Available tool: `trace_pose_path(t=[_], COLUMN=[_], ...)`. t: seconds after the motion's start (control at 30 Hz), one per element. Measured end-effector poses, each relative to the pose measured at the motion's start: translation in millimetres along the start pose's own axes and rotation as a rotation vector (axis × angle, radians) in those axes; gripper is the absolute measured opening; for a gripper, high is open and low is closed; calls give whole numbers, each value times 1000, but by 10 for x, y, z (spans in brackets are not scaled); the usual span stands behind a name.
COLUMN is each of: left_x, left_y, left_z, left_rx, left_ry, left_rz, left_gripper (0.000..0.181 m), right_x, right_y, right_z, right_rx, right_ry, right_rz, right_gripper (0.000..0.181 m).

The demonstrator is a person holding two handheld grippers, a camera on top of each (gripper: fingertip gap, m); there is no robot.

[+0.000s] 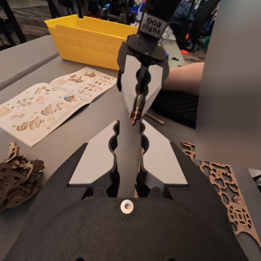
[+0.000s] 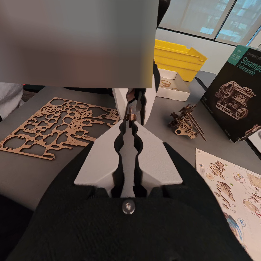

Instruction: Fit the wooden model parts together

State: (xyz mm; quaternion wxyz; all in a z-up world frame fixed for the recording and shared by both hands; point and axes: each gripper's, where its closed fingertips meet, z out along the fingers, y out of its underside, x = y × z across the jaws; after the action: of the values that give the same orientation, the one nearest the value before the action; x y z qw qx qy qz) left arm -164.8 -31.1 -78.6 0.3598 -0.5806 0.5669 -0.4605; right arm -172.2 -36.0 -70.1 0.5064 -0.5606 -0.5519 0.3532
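My right gripper (image 2: 128,123) is shut on a small wooden part (image 2: 131,117) at its fingertips. In the left wrist view the right gripper (image 1: 136,111) comes down from above, and the wooden part (image 1: 134,115) hangs at its tips, just above the grey table. My left gripper (image 1: 129,122) is open, its tips on either side of the part's lower end, nearer the right finger; I cannot tell whether it touches. It faces me in the right wrist view (image 2: 132,108). A partly built wooden model (image 1: 18,176) lies at the left; it also shows in the right wrist view (image 2: 185,124).
A punched-out wooden sheet (image 2: 53,127) lies flat on the table. An open instruction booklet (image 1: 49,104), a yellow bin (image 1: 90,42), a white tray (image 2: 173,90) and the kit box (image 2: 237,96) stand around. A person's forearm (image 1: 183,79) rests at the right. A thin wooden stick (image 1: 155,118) lies nearby.
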Motion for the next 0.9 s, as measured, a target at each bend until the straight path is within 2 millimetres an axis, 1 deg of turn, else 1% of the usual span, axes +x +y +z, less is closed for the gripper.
trace_pose_path(t=[0.03, 0.07, 0.13, 0.2, 0.27, 0.3, 0.37, 0.47, 0.57, 0.67, 0.7, 0.8, 0.83, 0.87, 0.9], left_x=[47, 89, 89, 85, 73, 72, 77, 78, 91, 79, 77, 89, 101, 90, 92], left_y=[-31, -36, -15, -17, -20, -19, -9, 5, -28, -68, -90, -140, -159, -173, -183], left_z=[-2, -2, 2, -4, -10, -13, -16, -24, -40, -59, -69, -91, -100, -107, -115], left_rx=[20, 22, 14, 20, 25, 25, 19, 12, 30, 39, 52, 76, 86, 91, 94], left_ry=[35, 63, 66, 72, 74, 77, 79, 79, 79, 32, 14, -4, -1, -13, -19], left_rz=[-7, -9, -14, -22, -29, -27, -15, 10, 41, 115, 141, 178, 185, 191, 205], left_gripper=[26, 15, 12, 12, 18, 18, 10, 4, 3, 0, 0, 0, 0, 0, 0], right_x=[-12, -15, -20, -15, -14, -2, 0, -8, -12, 6, 35, 114, 124, 115, 64], right_y=[0, -3, 7, 4, -14, -17, -23, -34, -71, -105, -117, -187, -221, -249, -271], right_z=[11, 22, 24, 28, 23, 16, 9, 7, 2, -4, -15, -71, -74, -60, -34], right_rx=[-2, -2, -6, -5, -1, -2, 2, 8, 25, 45, 49, 82, 103, 114, 117], right_ry=[-6, -5, -11, -9, -4, 5, 5, 0, -3, -1, 13, 45, 41, 20, -27], right_rz=[2, 3, 9, 16, 9, 5, 6, 5, 10, 36, 43, 72, 104, 158, 207], right_gripper=[6, 6, 6, 6, 6, 6, 6, 6, 6, 6, 8, 27, 36, 43, 44])
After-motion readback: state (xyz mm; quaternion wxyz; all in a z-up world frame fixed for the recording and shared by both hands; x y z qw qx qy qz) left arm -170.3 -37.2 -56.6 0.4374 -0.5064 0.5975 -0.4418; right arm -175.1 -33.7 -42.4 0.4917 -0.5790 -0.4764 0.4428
